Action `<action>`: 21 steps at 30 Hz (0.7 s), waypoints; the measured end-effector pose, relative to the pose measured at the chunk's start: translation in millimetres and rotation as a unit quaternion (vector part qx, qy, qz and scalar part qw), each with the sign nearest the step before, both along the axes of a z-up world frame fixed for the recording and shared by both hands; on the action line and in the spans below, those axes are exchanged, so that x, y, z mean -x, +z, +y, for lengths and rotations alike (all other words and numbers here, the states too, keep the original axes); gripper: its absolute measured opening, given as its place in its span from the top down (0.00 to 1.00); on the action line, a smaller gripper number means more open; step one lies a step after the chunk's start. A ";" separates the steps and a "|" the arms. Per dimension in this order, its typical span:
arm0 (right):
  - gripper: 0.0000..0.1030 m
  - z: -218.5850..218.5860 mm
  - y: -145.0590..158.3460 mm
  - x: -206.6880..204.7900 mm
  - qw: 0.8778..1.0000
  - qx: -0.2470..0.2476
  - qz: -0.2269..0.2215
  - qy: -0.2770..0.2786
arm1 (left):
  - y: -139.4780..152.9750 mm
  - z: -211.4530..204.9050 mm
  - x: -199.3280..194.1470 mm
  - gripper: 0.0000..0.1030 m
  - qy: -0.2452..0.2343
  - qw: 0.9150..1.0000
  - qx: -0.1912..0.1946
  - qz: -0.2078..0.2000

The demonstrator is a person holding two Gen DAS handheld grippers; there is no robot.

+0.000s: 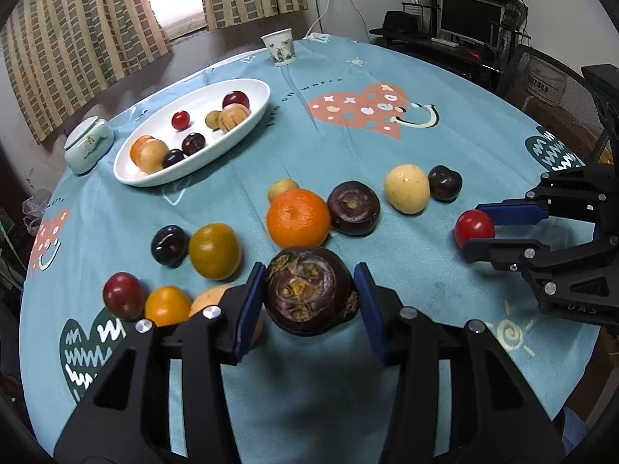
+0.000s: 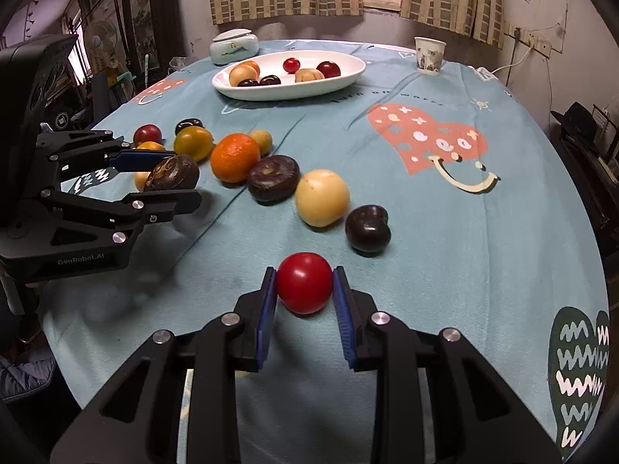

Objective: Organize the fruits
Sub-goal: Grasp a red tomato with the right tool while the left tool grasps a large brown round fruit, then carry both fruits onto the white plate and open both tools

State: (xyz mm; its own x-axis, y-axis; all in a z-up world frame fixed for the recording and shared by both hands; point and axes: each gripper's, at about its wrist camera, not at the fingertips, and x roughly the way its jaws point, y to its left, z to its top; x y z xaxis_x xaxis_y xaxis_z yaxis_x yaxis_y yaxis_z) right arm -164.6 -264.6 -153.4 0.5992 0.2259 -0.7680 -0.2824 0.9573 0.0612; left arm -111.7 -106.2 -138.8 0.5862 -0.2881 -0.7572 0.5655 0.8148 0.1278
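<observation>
My left gripper (image 1: 311, 295) is shut on a dark purple mangosteen (image 1: 309, 290), held just above the cloth; it also shows in the right wrist view (image 2: 172, 174). My right gripper (image 2: 305, 290) is shut on a red tomato (image 2: 304, 282), which also shows in the left wrist view (image 1: 474, 229). Loose fruit lies between them: an orange (image 1: 298, 217), a second mangosteen (image 1: 354, 207), a pale yellow fruit (image 1: 407, 188), dark plums (image 1: 445, 182), a green-yellow fruit (image 1: 214, 250). A white oval plate (image 1: 255, 91) at the far left holds several fruits.
A paper cup (image 1: 279, 46) stands at the table's far edge. A lidded ceramic jar (image 1: 88, 146) sits left of the plate. The round table has a blue printed cloth (image 1: 387, 147). A desk with a monitor (image 1: 470, 17) stands beyond the table.
</observation>
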 end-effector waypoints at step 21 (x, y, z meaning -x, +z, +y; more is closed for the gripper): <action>0.72 51.0 78.8 -69.4 0.995 0.030 -0.074 0.058 | 78.8 71.4 -103.0 0.54 0.083 0.994 0.054 -0.039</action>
State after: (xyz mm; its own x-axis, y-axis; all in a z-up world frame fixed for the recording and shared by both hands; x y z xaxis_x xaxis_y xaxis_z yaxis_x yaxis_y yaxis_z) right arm -95.1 -213.6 -74.6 0.6787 0.2568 -0.6880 -0.3936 0.9182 -0.0455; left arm -8.7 -34.8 -60.0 0.6878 -0.2594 -0.6780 0.4139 0.9074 0.0727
